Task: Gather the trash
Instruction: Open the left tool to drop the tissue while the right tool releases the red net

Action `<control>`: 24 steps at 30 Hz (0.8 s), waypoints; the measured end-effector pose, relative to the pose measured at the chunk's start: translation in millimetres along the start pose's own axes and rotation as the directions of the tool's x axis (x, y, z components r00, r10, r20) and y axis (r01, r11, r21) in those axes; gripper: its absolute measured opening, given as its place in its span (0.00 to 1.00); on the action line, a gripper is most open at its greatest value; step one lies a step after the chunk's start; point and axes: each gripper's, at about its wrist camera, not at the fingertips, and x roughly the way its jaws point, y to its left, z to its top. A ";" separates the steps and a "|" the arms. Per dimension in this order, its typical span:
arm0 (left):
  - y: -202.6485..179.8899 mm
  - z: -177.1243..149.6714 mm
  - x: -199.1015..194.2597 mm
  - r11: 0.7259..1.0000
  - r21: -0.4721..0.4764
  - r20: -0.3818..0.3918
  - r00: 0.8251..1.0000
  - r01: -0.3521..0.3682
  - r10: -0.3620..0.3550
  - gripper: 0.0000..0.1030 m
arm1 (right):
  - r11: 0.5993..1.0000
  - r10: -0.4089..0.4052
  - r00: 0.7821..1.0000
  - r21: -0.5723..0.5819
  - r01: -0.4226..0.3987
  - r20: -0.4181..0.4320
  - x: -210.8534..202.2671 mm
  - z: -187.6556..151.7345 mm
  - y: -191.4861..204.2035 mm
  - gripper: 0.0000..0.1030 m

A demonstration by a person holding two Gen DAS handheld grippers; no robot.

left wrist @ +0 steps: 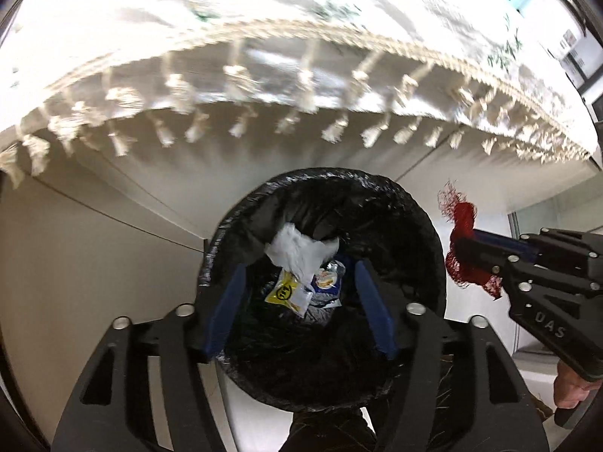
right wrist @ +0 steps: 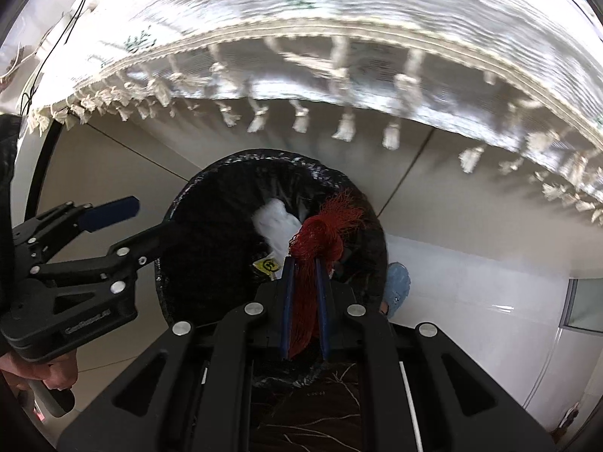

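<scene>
Two grippers above the bin [left wrist: 377,196]: right gripper [right wrist: 305,263] pinches red netting [right wrist: 324,233], left gripper [left wrist: 297,293] spread.

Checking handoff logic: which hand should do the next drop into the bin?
Right. The right gripper is shut on the red netting and sits over the bin. The left gripper has open, empty jaws above the bin, with the white bag and wrappers already inside.
</scene>
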 end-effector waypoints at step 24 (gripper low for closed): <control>61.9 -24.6 -27.6 0.991 -0.119 0.047 0.997 -0.062 0.068 0.94 | 0.998 0.016 0.999 -0.065 -0.019 -0.034 41.9 16.2 48.4 0.13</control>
